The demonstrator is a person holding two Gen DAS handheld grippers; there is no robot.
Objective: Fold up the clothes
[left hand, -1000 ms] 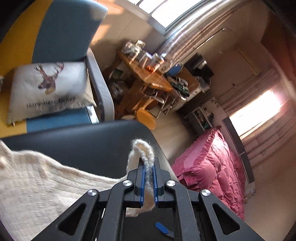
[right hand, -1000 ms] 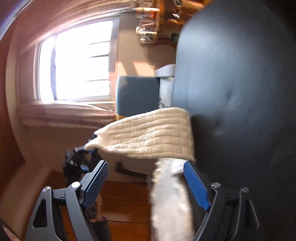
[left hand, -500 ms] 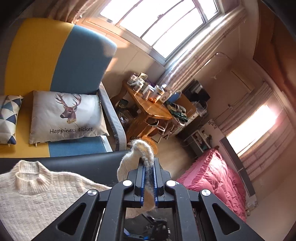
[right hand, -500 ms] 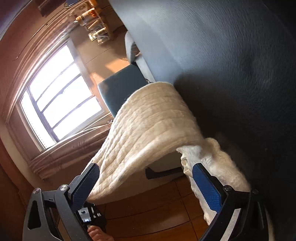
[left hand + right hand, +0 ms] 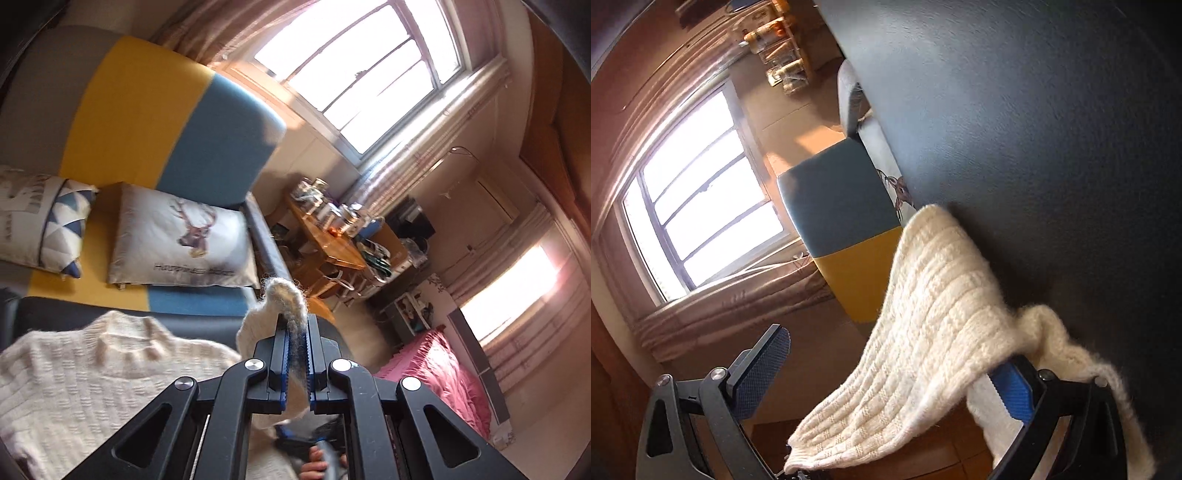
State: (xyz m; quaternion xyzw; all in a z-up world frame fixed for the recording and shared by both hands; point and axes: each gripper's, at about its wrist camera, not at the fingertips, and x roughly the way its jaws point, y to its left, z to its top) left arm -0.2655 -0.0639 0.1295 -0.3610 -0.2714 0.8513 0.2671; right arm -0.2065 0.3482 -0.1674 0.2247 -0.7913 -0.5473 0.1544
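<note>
cream sweater half on the dark table, one end pinched

the dark table (image 5: pixel 1052 147) is the landmark here. the right wrist view shows its broad black top filling most of the frame, while the left wrist view catches only a thin strip of it below the sofa (image 5: pixel 155 122). the sofa, in yellow and blue blocks, stands just beyond the table's far edge; only the left view shows its deer cushion (image 5: pixel 181 243) in full and a triangle-patterned cushion (image 5: pixel 55 229) beside it.

the cream knit sweater (image 5: pixel 85 387) lies on the table with its neckline toward the sofa, seen in the left view alone. the right view shows a ribbed part of the same sweater draped off the table edge and hanging in the air.

the left gripper (image 5: pixel 295 354) is closed tight on a fluffy fold of the sweater, raised above the table. the right gripper (image 5: pixel 897 373) stands wide apart at the table edge; knit lies over its right finger (image 5: pixel 1015 391) but nothing is clamped.

a hand (image 5: pixel 317 465) shows below the left gripper, only in the left view.
</note>
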